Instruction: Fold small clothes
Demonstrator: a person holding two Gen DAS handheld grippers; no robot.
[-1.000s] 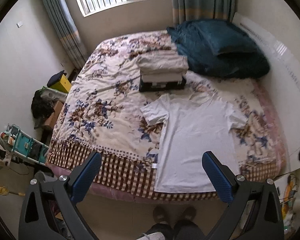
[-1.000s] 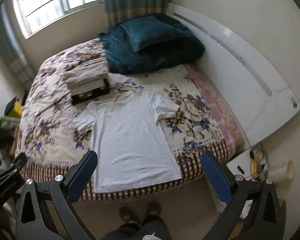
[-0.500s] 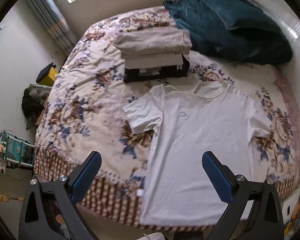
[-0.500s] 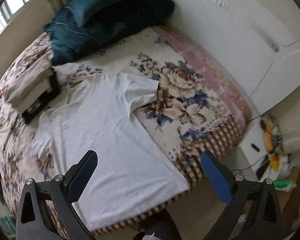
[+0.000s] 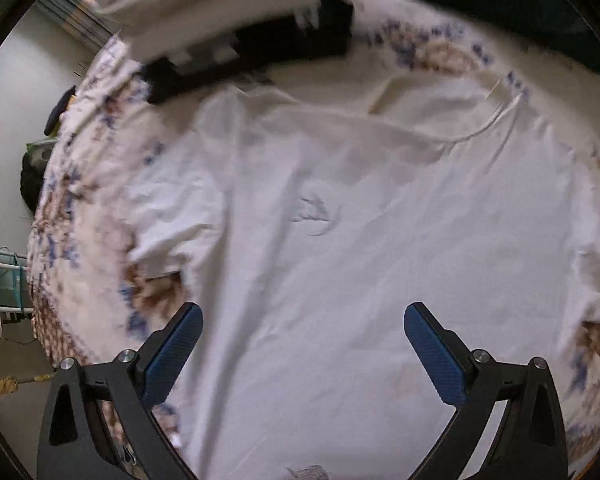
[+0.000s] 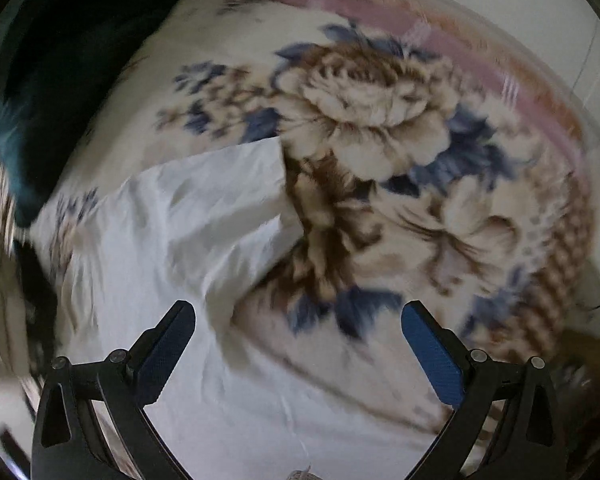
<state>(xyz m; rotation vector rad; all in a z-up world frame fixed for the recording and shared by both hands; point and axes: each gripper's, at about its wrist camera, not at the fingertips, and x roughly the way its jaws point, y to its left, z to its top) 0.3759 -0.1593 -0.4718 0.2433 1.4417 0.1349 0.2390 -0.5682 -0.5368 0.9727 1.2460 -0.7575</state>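
My left gripper and right gripper both gape, empty. The thin white cotton T-shirt lies flat mid-frame: light, limp, so I'd pinch its sleeve edge.

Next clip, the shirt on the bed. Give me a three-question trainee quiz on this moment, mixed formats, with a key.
1. True or false: the left hand-held gripper is shut on the white T-shirt.
2. Multiple choice: what lies just beyond the T-shirt's collar side in the left wrist view? A) a stack of folded clothes B) a laundry basket C) a laptop
3. Fill in: in the right wrist view, the right hand-held gripper hangs open above the T-shirt's ____ and the floral bedspread.

Key: 1 false, it is open and holds nothing; 2 A; 3 sleeve.
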